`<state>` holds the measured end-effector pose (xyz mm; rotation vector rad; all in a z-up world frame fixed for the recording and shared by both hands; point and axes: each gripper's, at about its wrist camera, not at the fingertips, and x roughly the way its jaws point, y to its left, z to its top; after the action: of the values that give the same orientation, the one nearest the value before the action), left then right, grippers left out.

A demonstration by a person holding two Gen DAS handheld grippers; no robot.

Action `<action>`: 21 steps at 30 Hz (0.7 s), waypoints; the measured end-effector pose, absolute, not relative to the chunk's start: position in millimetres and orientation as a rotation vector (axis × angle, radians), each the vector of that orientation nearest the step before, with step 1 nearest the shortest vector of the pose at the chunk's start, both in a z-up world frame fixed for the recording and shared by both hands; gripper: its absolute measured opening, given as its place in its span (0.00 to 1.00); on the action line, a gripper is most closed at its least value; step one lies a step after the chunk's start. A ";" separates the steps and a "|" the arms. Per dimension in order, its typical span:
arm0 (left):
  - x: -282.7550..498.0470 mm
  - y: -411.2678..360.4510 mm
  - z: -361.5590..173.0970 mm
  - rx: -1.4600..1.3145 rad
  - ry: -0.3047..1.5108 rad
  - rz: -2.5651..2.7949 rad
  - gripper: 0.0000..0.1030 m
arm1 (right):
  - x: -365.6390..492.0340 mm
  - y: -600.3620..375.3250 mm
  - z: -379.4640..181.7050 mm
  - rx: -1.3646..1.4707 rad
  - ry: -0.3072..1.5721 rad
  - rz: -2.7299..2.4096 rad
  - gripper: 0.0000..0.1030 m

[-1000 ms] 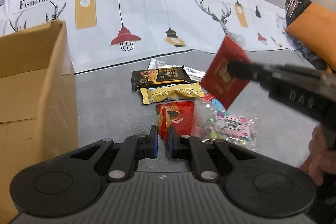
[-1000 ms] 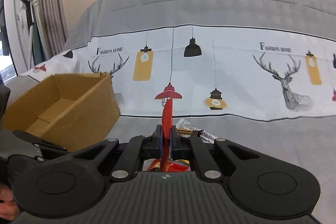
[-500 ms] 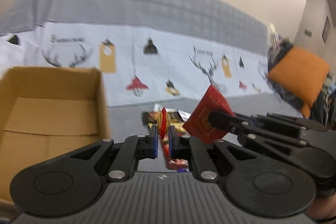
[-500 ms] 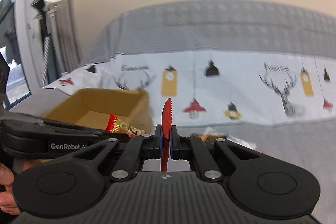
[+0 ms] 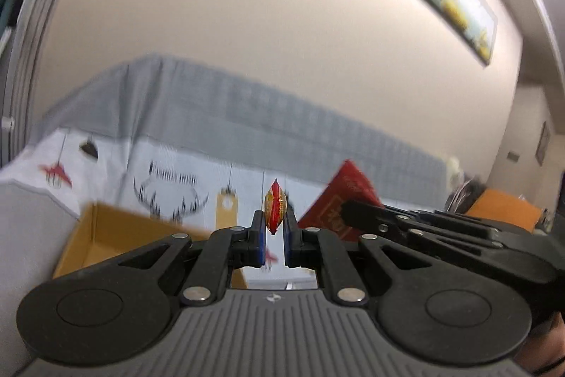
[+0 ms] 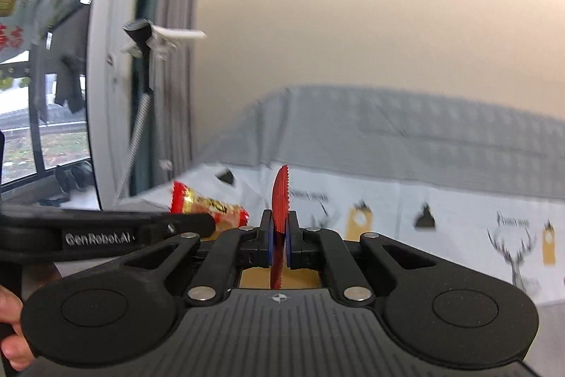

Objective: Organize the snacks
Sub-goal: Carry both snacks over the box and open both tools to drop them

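Observation:
My left gripper is shut on a small red and gold snack packet, held edge-on and raised in the air; the same packet shows in the right wrist view. My right gripper is shut on a flat red snack packet, also edge-on; it shows in the left wrist view. Both grippers are side by side, lifted above an open cardboard box, whose brown floor shows under the right gripper.
A bed with a grey and white lamp-and-deer print cover lies behind the box. A beige wall rises behind, a window stands left, an orange cushion lies right.
Both grippers rose and tilted upward, carrying their packets from the snack pile on the bed toward the box. The remaining snacks dropped out of view.

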<state>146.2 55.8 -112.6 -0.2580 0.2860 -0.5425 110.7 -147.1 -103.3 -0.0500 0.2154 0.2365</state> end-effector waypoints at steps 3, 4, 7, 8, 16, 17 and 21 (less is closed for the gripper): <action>141.5 66.3 -108.7 -0.229 0.250 -0.521 0.10 | 112.4 -129.5 -93.1 -0.067 0.198 0.277 0.06; 140.7 69.2 -109.9 -0.220 0.250 -0.515 0.10 | 115.1 -124.0 -92.2 -0.075 0.201 0.291 0.06; 148.7 74.4 -122.6 -0.205 0.278 -0.495 0.10 | 127.8 -109.1 -95.2 -0.085 0.223 0.319 0.06; 152.5 75.1 -128.0 -0.197 0.289 -0.486 0.09 | 132.4 -105.7 -97.3 -0.083 0.236 0.324 0.06; 201.8 83.4 -185.5 -0.180 0.481 -0.395 0.10 | 172.0 -87.6 -138.3 -0.051 0.401 0.342 0.06; 208.1 84.1 -192.6 -0.178 0.510 -0.388 0.10 | 176.7 -86.9 -145.3 -0.045 0.426 0.342 0.06; 228.3 90.6 -222.2 -0.152 0.612 -0.356 0.10 | 201.2 -83.3 -177.1 0.026 0.547 0.369 0.06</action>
<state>228.3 90.6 -222.2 -0.1524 0.6124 -0.3556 201.2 -83.3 -177.1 0.0255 0.5468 0.3694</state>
